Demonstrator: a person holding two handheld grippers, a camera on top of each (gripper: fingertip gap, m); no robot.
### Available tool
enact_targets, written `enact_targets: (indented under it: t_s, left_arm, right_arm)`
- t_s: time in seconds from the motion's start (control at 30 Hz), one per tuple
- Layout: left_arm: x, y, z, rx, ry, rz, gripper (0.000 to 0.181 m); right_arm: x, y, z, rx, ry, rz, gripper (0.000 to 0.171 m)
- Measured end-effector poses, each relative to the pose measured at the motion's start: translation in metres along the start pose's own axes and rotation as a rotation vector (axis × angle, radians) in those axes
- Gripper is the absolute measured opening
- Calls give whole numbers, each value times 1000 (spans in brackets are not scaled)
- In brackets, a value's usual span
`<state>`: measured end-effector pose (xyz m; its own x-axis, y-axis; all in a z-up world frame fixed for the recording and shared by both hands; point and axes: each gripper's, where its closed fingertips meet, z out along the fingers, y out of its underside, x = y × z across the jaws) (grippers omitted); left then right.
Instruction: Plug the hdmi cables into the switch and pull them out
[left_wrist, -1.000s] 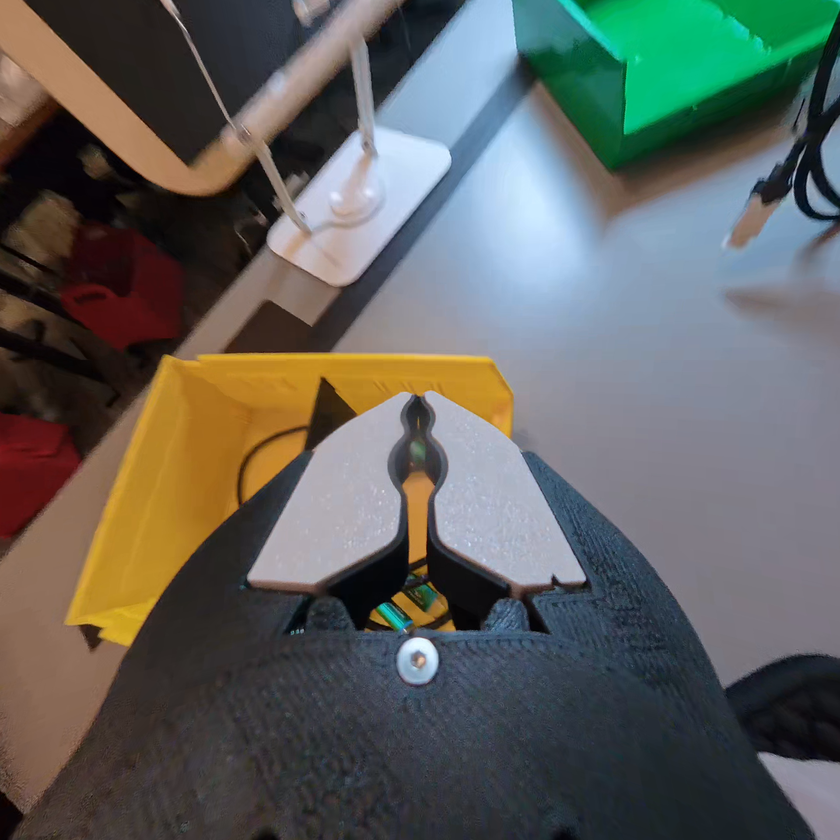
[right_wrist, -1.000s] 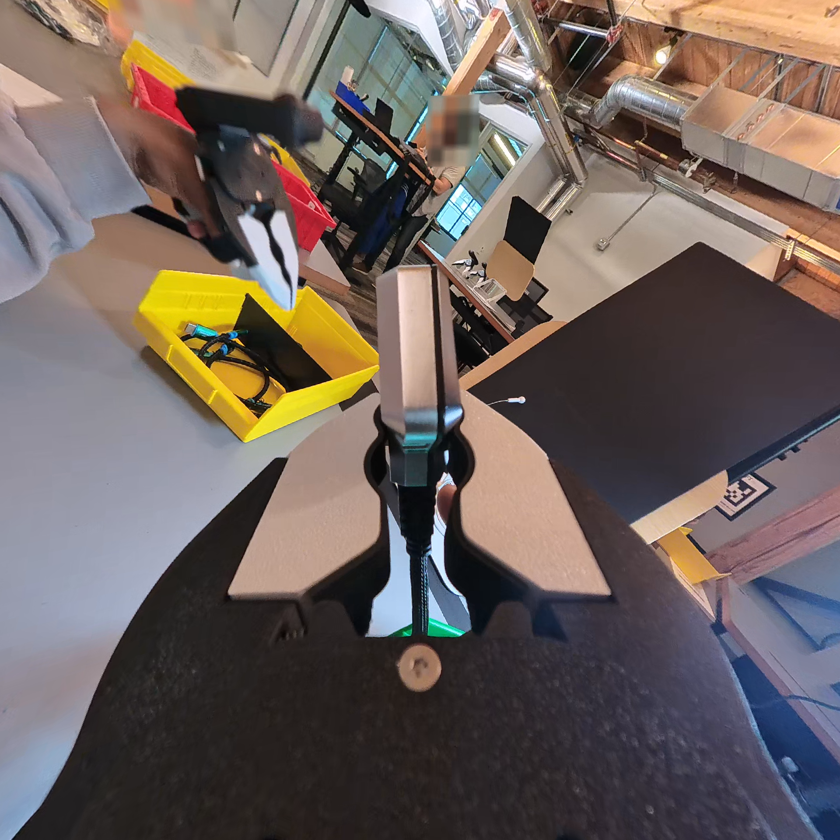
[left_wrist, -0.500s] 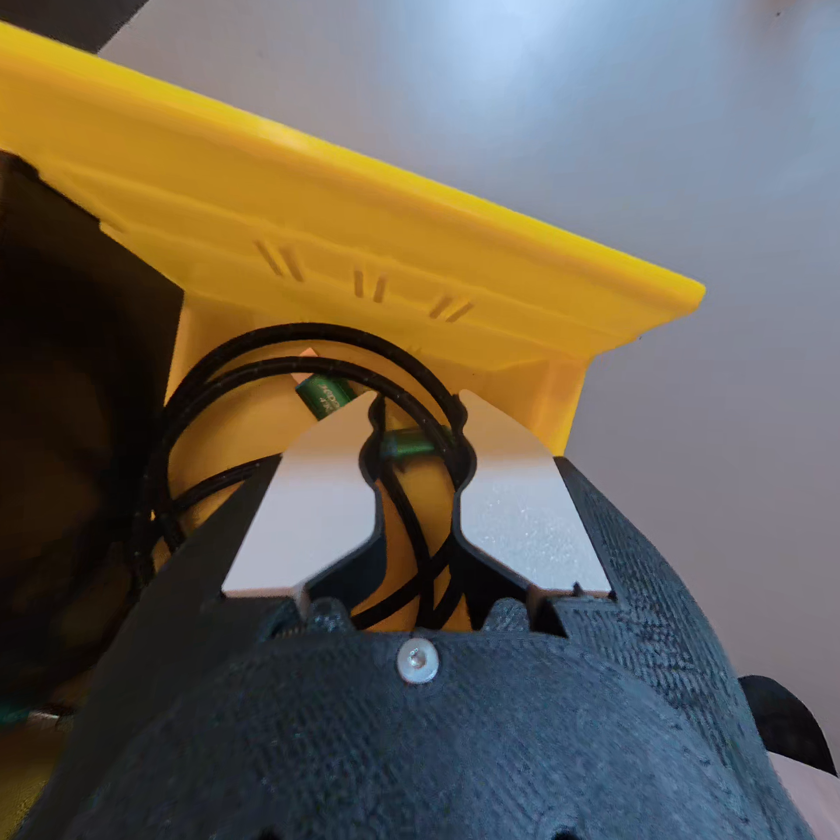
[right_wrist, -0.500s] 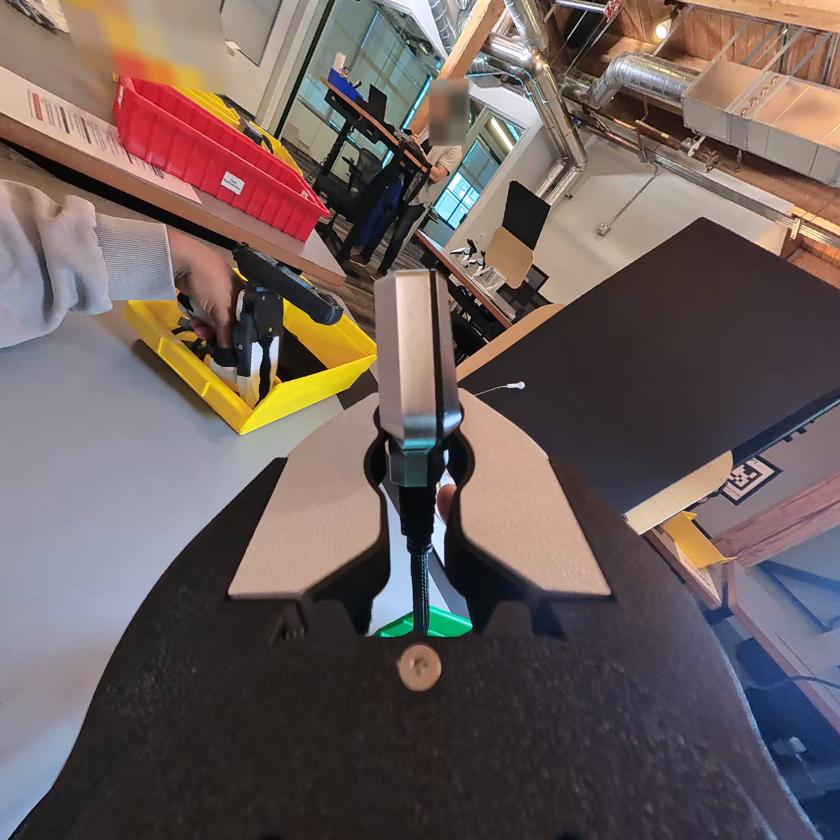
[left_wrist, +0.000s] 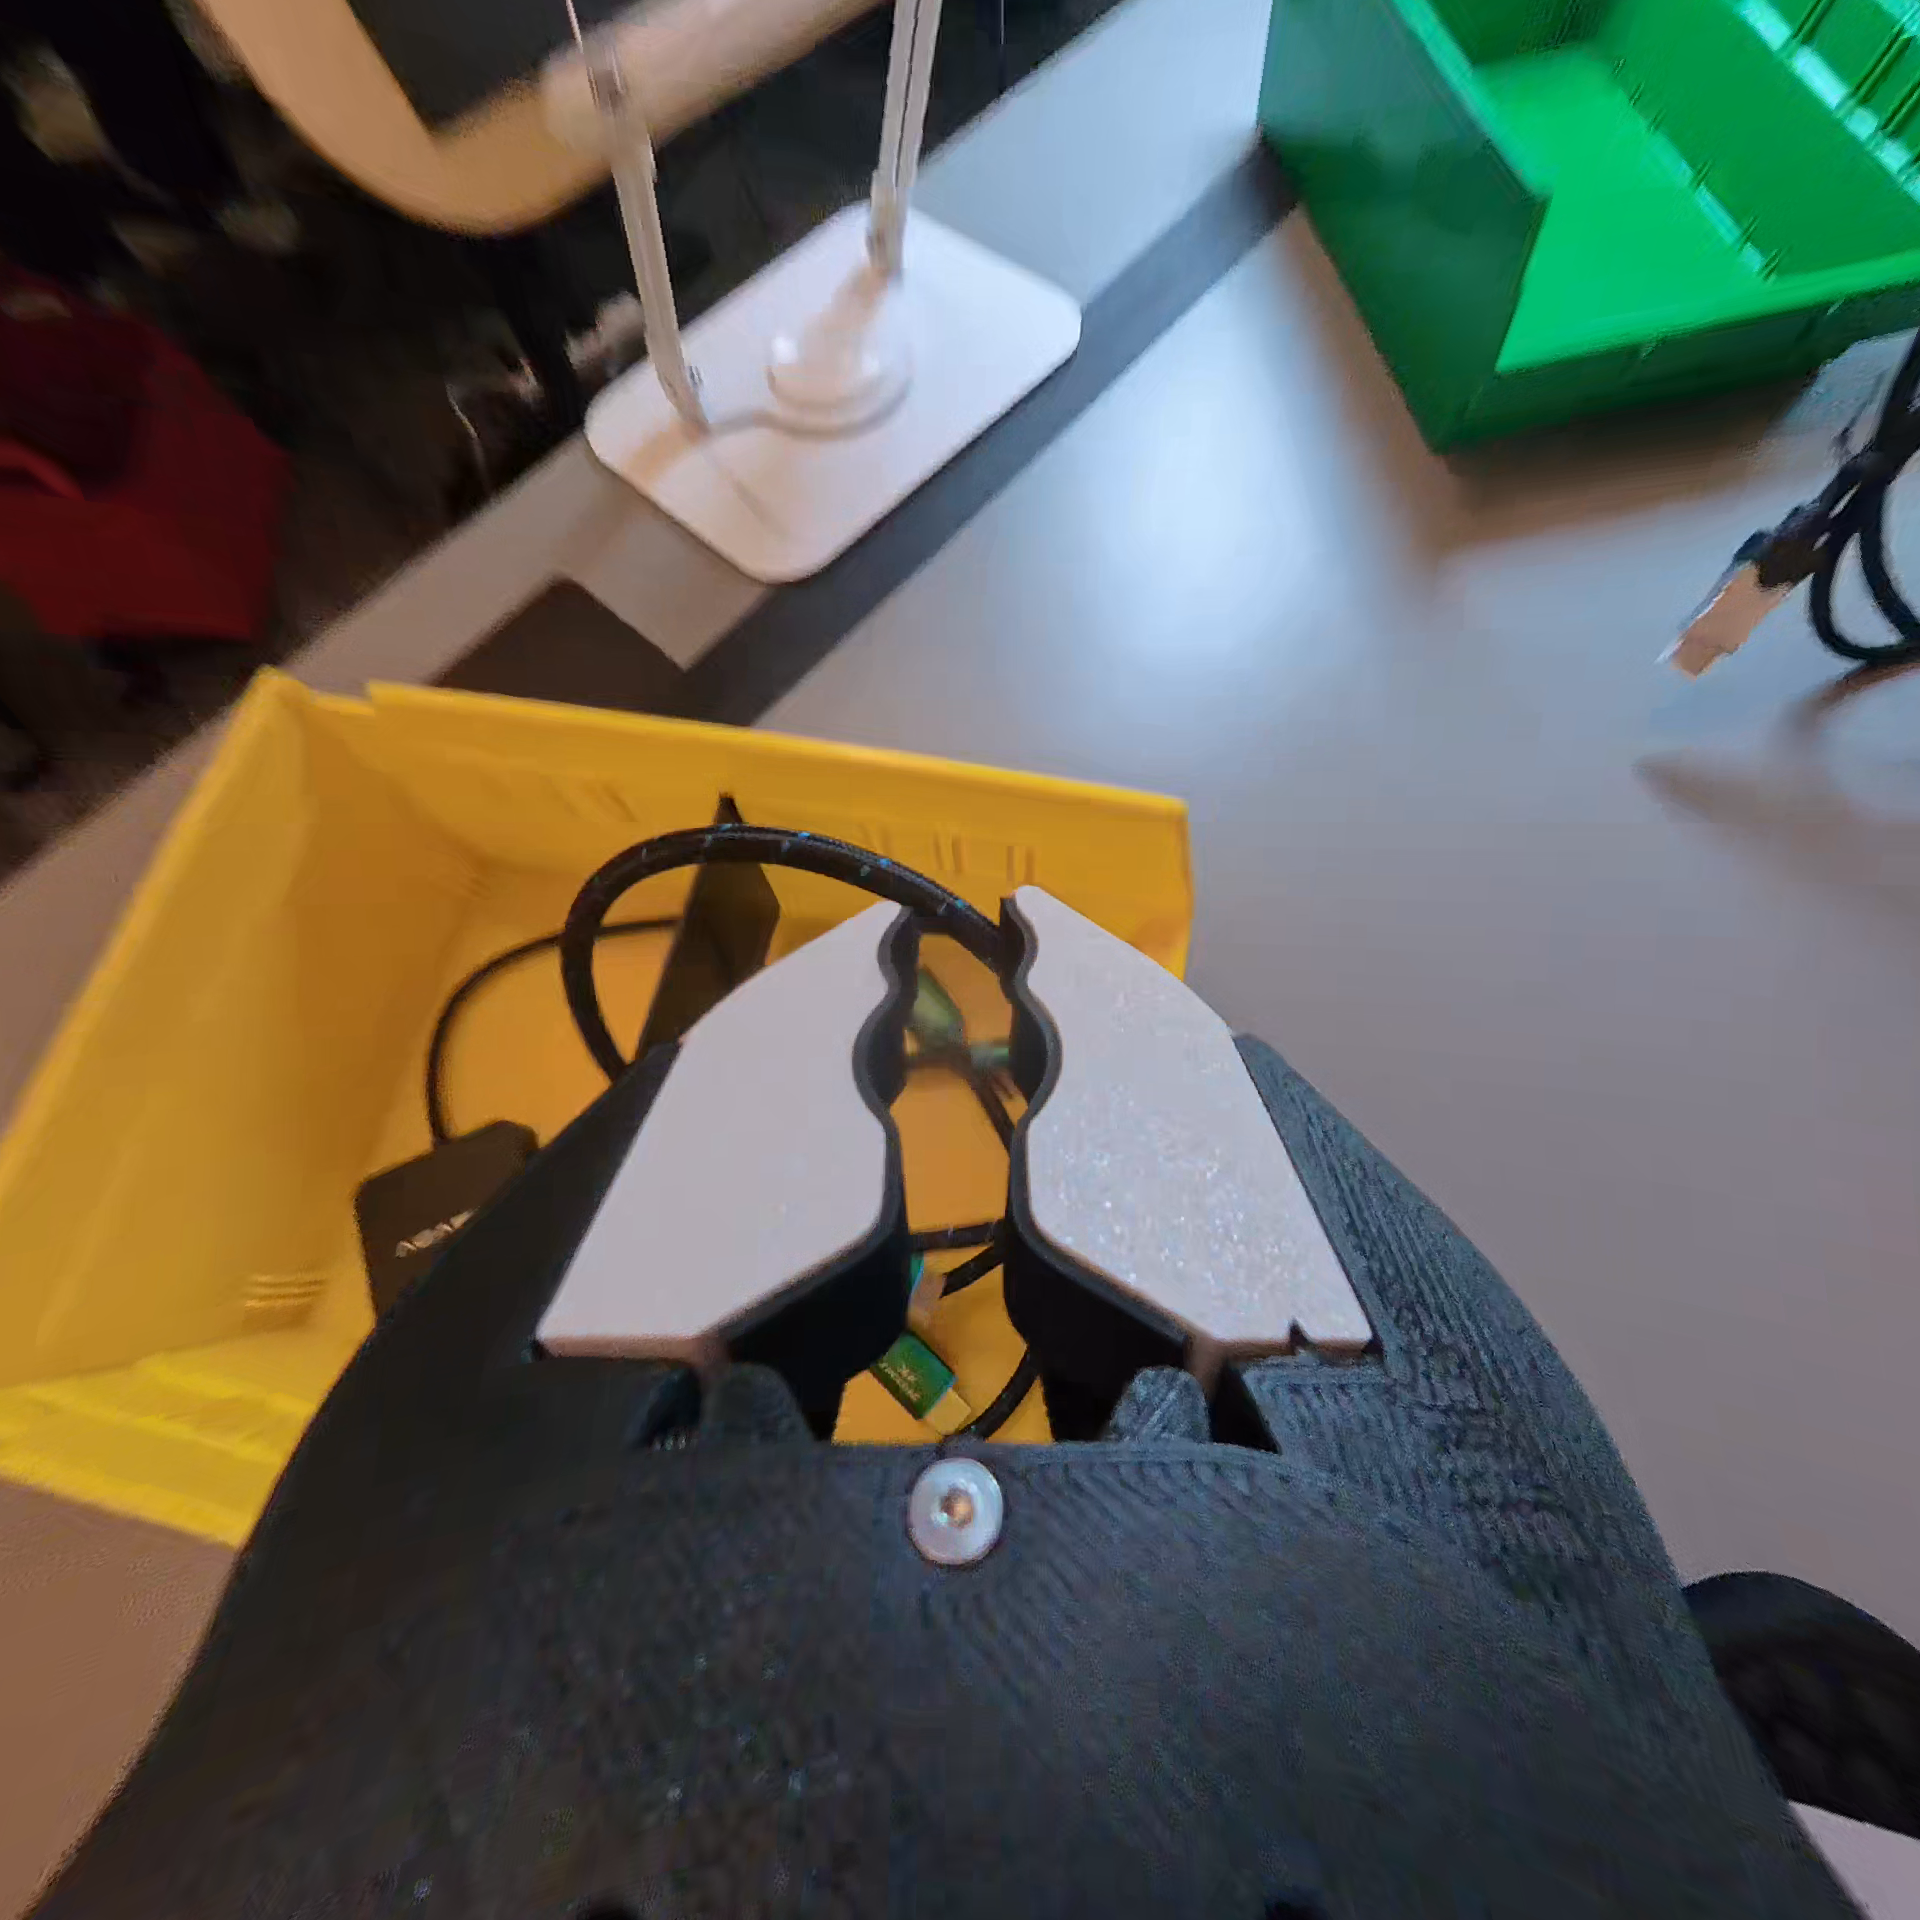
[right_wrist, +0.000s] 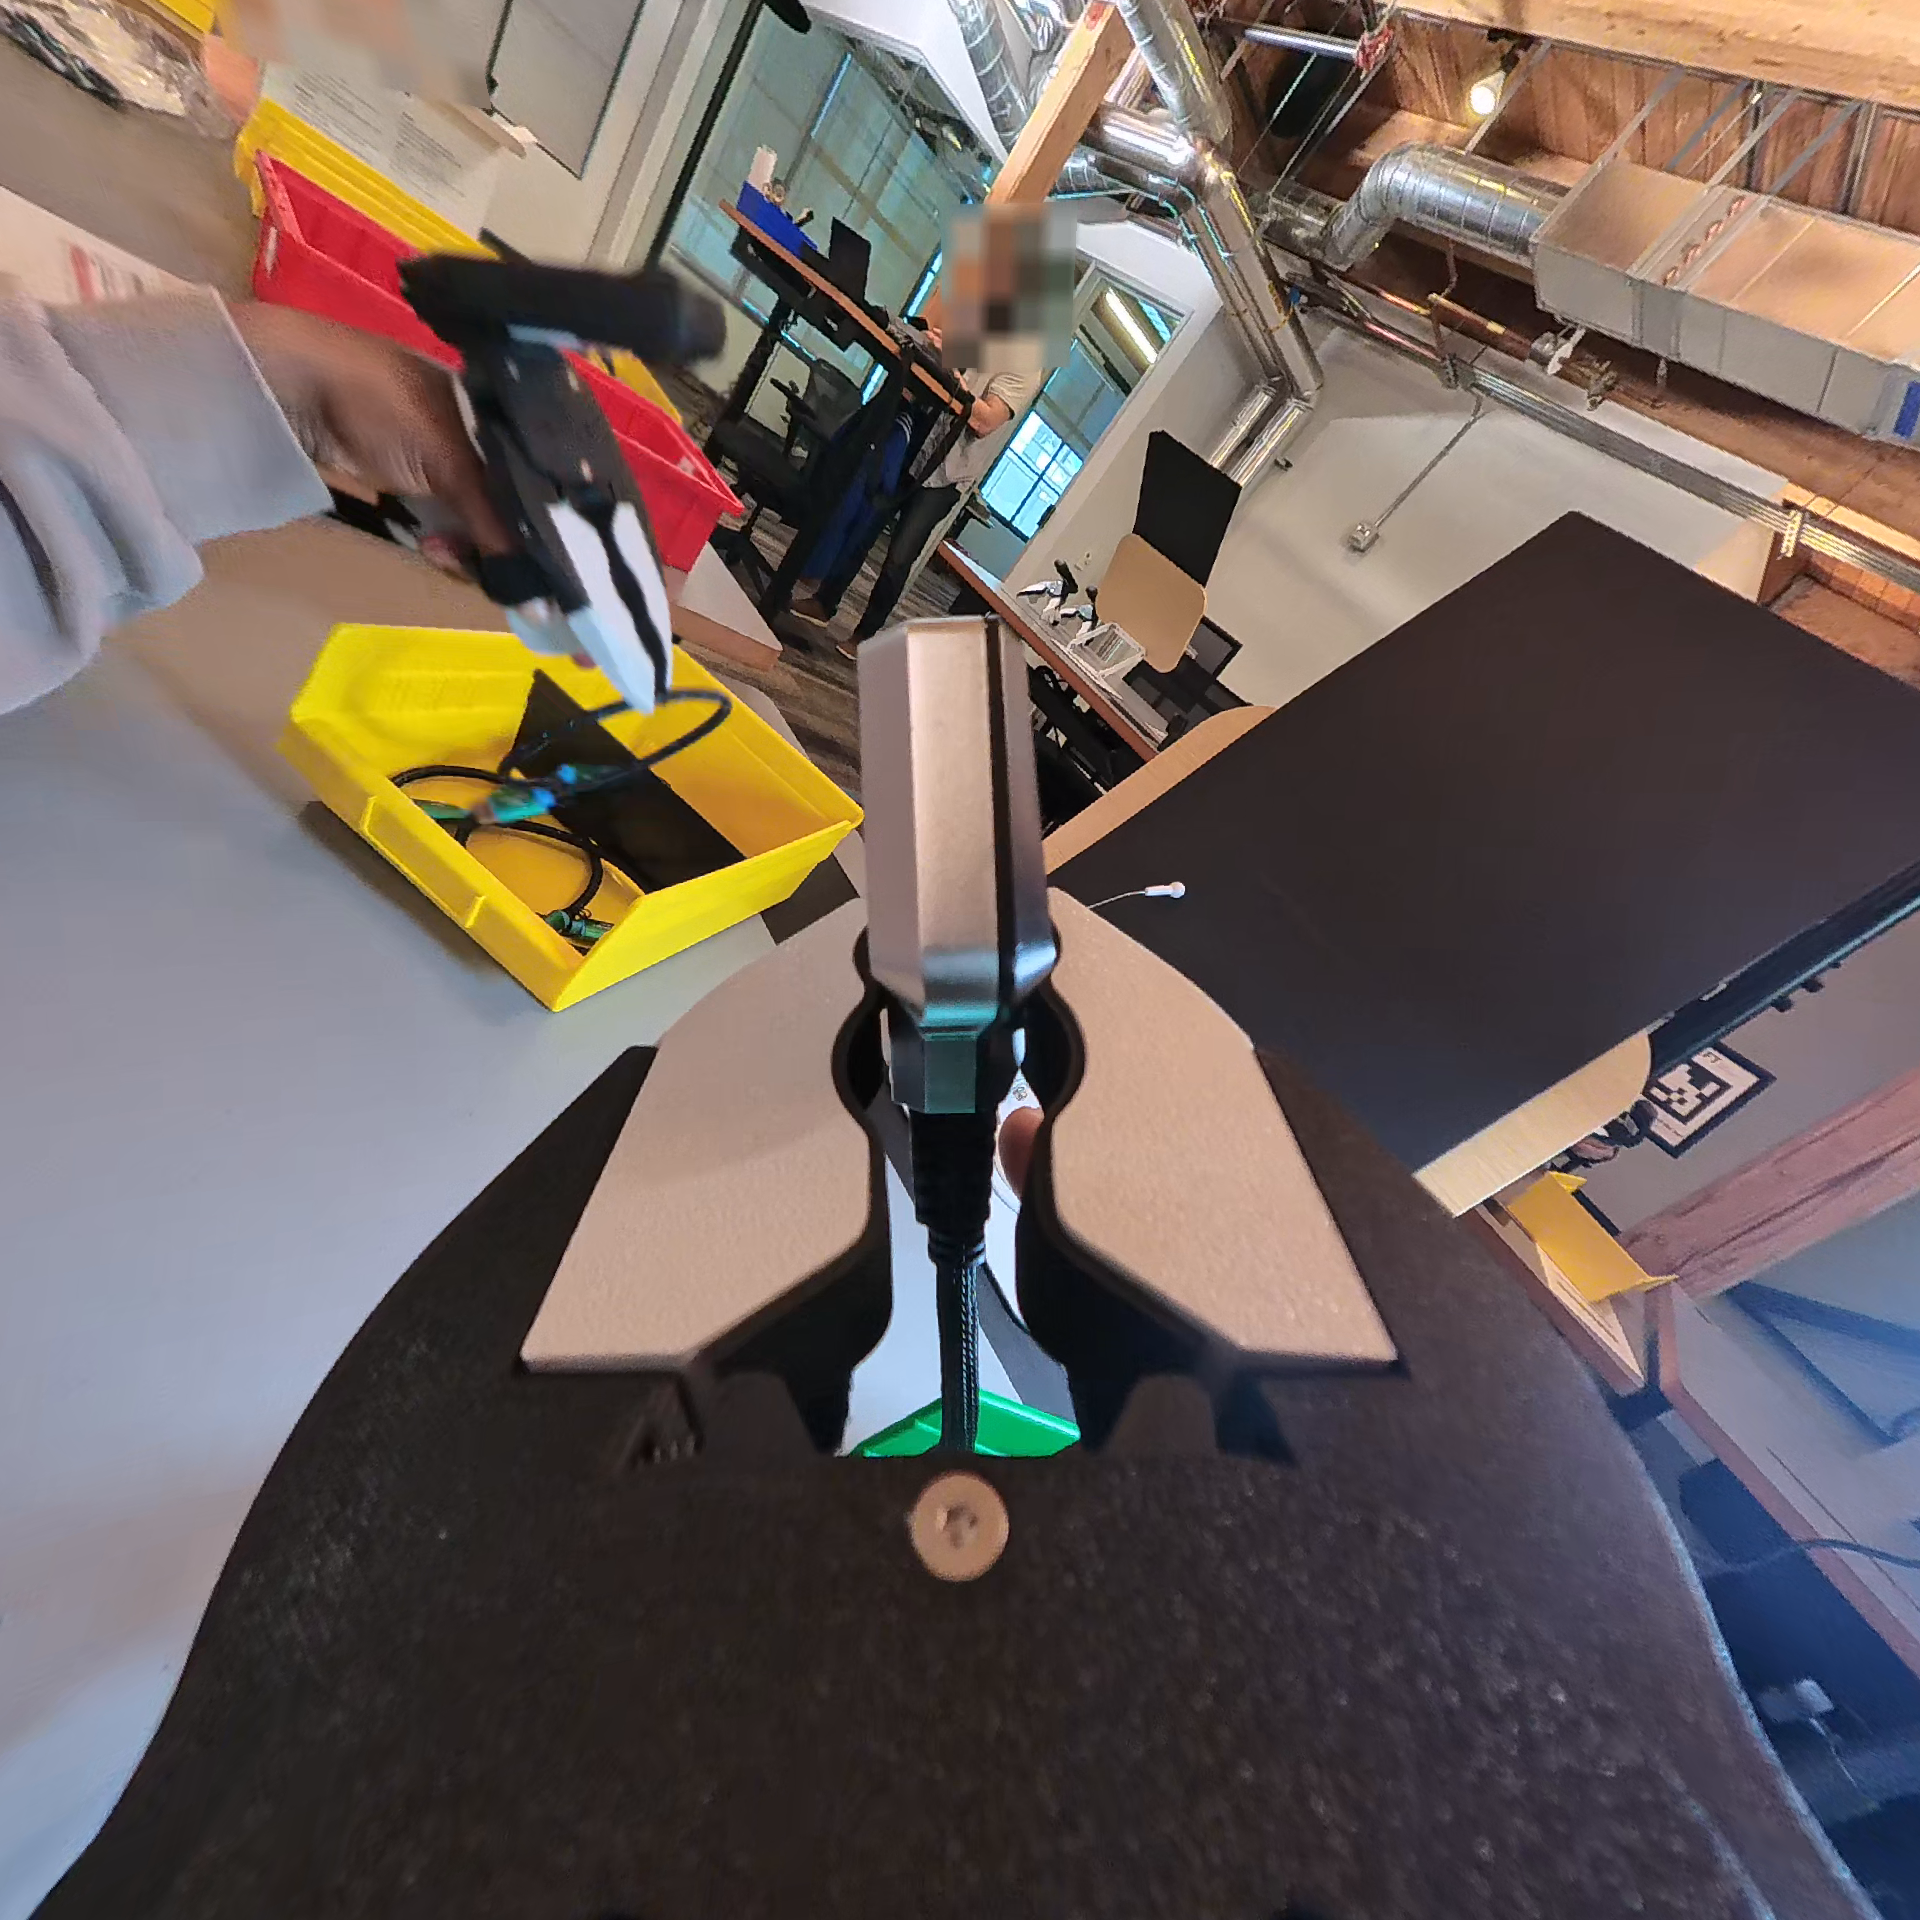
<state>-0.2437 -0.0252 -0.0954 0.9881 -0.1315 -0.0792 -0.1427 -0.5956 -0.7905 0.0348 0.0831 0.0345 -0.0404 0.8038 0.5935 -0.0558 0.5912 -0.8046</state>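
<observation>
Grey table (left_wrist: 1351, 935) with yellow bin (left_wrist: 260, 935): left gripper (left_wrist: 956, 925) pinches black cable (left_wrist: 727, 842); right gripper (right_wrist: 956, 997) clamps grey switch (right_wrist: 940, 810).

Glossy yellow plastic bin (left_wrist: 187, 1039), braided black cable (left_wrist: 769, 847), matt grey tabletop (left_wrist: 1455, 935)

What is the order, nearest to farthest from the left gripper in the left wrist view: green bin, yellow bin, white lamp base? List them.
1. yellow bin, directly below the left gripper.
2. white lamp base, ahead, slightly left.
3. green bin, ahead, far right.
</observation>
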Motion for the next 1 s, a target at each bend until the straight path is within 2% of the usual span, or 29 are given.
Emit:
enact_targets:
  t_s: [0.13,0.27,0.33,0.5,0.63,0.7,0.87,1.0]
  left_arm:
    - [45,-52,-41,177,-12,211,10]
    - [122,-88,-57,348,192,387,7]
    - [146,-92,-52,364,297,405,7]
    - [177,-66,5,196,548,358,7]
    - [169,-21,79,-49,575,249,7]
    - [153,-9,100,-120,494,204,8]
    - [140,-18,101,-118,281,363,28]
    - [196,-23,98,-92,436,435,29]
  right_arm:
    - [0,-2,-1,6,4,-2,23]
    - [3,-4,-3,9,12,-3,23]
    - [5,-4,-5,11,19,-3,23]
    - [12,-4,-11,17,41,5,23]
    - [16,-2,-14,8,53,5,23]
    - [18,-1,-15,5,55,4,23]
    - [24,2,-18,6,68,14,23]
    - [23,6,-15,-6,65,14,23]
